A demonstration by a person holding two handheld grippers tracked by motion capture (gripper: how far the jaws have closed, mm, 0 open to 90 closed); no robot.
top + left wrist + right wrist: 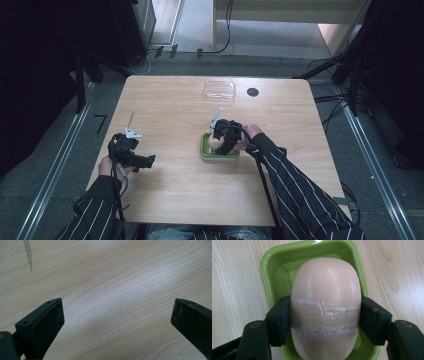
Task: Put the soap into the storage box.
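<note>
A pale peach soap bar (325,305), crossed by chalky white scuff lines, is sitting in a glossy lime-green dish (279,265) on the light, wood-grained counter (170,105). The black jaws are contrasting with it. Near the bottom edge, dark sleeves (300,185) are showing thin white pinstripes, and a clear lid (220,90) is lying far off.
</note>
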